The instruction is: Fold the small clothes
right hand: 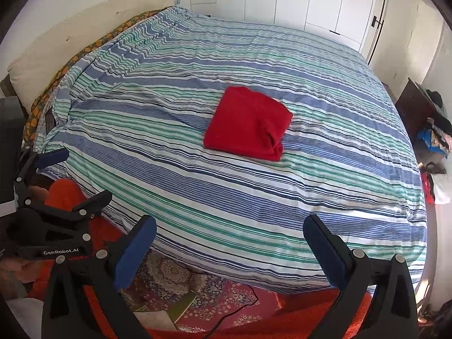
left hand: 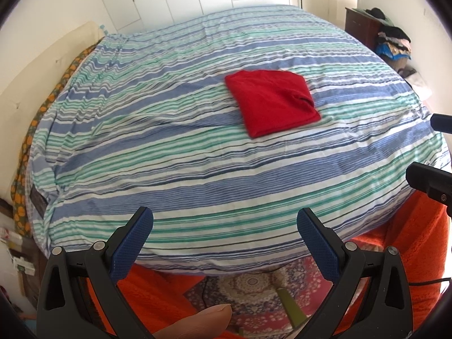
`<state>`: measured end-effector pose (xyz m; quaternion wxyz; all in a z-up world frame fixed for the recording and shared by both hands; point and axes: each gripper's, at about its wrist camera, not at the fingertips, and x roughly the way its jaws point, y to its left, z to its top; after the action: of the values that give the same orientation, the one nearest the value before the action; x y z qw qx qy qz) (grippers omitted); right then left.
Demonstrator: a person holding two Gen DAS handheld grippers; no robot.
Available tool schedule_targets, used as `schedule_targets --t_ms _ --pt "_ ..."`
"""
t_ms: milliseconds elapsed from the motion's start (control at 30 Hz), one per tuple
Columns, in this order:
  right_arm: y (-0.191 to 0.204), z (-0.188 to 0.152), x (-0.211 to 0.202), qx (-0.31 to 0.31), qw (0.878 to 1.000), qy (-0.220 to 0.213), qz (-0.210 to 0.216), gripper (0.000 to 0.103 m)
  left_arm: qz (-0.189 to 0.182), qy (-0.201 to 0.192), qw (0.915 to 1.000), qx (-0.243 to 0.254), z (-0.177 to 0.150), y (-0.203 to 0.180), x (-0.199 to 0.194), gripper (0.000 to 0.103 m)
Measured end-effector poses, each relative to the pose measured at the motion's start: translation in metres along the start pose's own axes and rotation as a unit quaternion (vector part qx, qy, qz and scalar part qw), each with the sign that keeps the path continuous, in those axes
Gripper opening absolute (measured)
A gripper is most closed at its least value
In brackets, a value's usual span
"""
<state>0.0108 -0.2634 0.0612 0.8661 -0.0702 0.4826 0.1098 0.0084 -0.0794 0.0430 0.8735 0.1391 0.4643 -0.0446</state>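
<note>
A red garment [left hand: 272,101] lies folded into a compact rectangle on the striped bedspread [left hand: 169,147], a little right of the bed's middle. It also shows in the right wrist view [right hand: 248,123]. My left gripper [left hand: 224,220] is open and empty, held back over the near edge of the bed, well short of the garment. My right gripper [right hand: 229,226] is open and empty too, also at the near edge. The left gripper shows at the left of the right wrist view [right hand: 75,172], open. The right gripper's fingers [left hand: 423,178] show at the right edge of the left wrist view.
White wardrobe doors [right hand: 310,0] stand behind the bed. A dark cabinet [left hand: 361,25] with a heap of clothes [left hand: 392,39] is at the far right. An orange blanket [left hand: 409,240] and a patterned rug [right hand: 197,291] with a cable lie below the bed's near edge.
</note>
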Motion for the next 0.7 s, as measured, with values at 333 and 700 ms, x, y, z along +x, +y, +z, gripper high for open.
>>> schedule_targets --t_ms 333,700 --pt "-0.0061 -0.0024 -0.0023 0.001 1.000 -0.002 -0.006 0.102 0.011 -0.003 0.9999 0.003 -0.0002 -0.0001 -0.0015 0.102" --pt "-0.0069 -0.0029 -0.0030 -0.001 1.000 -0.004 -0.006 0.102 0.014 -0.003 0.9999 0.001 -0.0004 0.0044 -0.0020 0.102"
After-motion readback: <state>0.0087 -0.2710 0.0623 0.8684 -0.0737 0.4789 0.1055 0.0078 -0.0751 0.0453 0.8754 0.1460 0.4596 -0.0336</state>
